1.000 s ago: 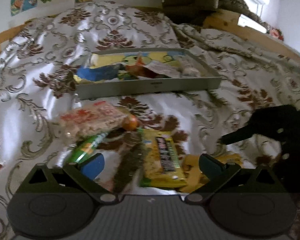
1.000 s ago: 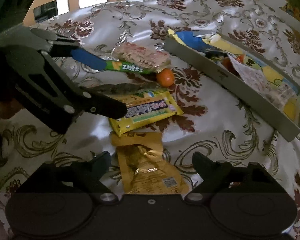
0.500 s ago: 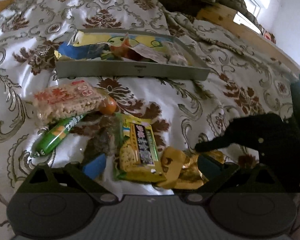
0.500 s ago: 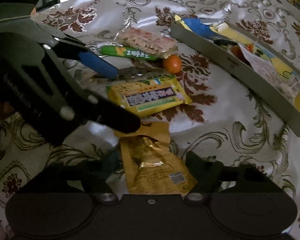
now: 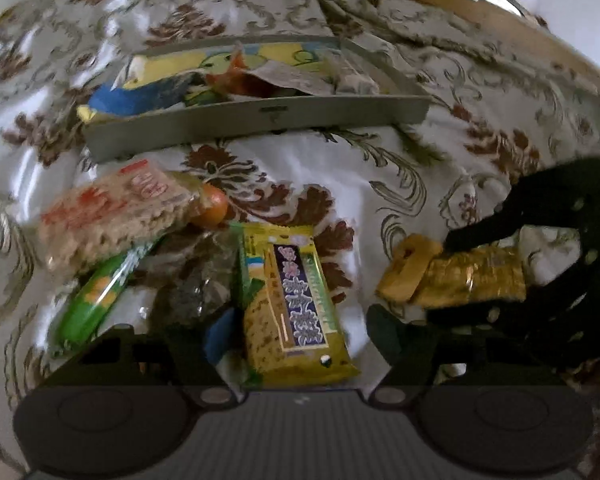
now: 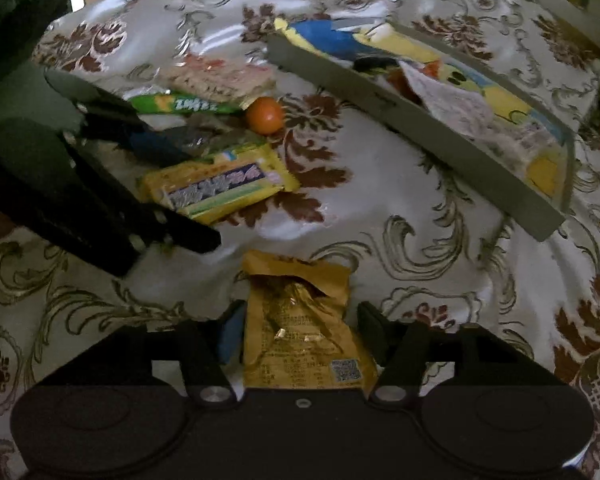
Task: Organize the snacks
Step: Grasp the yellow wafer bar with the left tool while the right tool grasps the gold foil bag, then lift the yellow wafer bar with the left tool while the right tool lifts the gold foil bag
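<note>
left tongs (image 5: 296, 332): closing, straddling yellow cracker pack (image 5: 292, 308), pads not yet pressing | right tongs (image 6: 300, 336): closing, straddling gold pouch (image 6: 300, 328), pads not yet pressing | landmark: grey tray (image 6: 412, 120) on bed (image 6: 400, 216), holding snacks | both packs lie on bed near tray's front wall | orange ball (image 6: 265, 115) between tray and cracker pack

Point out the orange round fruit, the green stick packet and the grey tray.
orange round fruit (image 6: 265, 115), right wrist view, its middle.
green stick packet (image 6: 182, 104), right wrist view, printed middle.
grey tray (image 5: 260, 122), left wrist view, near wall.
</note>
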Action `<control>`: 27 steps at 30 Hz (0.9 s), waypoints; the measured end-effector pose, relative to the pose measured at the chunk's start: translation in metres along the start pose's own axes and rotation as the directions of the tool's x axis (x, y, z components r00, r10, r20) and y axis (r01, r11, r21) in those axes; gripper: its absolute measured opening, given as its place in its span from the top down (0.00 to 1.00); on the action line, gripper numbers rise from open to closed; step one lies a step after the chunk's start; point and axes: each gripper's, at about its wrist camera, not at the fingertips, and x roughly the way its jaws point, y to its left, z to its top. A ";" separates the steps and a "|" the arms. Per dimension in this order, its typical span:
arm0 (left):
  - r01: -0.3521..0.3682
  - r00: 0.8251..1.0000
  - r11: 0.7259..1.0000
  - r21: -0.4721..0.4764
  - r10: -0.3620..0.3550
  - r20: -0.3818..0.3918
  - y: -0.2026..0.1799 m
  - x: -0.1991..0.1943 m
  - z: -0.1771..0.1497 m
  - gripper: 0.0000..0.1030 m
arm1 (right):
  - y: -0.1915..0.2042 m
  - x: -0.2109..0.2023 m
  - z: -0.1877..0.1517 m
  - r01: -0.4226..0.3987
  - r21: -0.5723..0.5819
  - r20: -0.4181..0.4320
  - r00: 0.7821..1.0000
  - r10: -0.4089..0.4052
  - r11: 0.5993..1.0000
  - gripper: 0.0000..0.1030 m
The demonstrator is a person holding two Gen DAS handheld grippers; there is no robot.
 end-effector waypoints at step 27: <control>-0.014 0.999 0.994 -0.107 0.018 0.037 0.002 -0.023 -0.005 0.48 | 0.002 0.004 -0.005 0.065 0.145 0.016 0.998 -0.068 0.987 0.48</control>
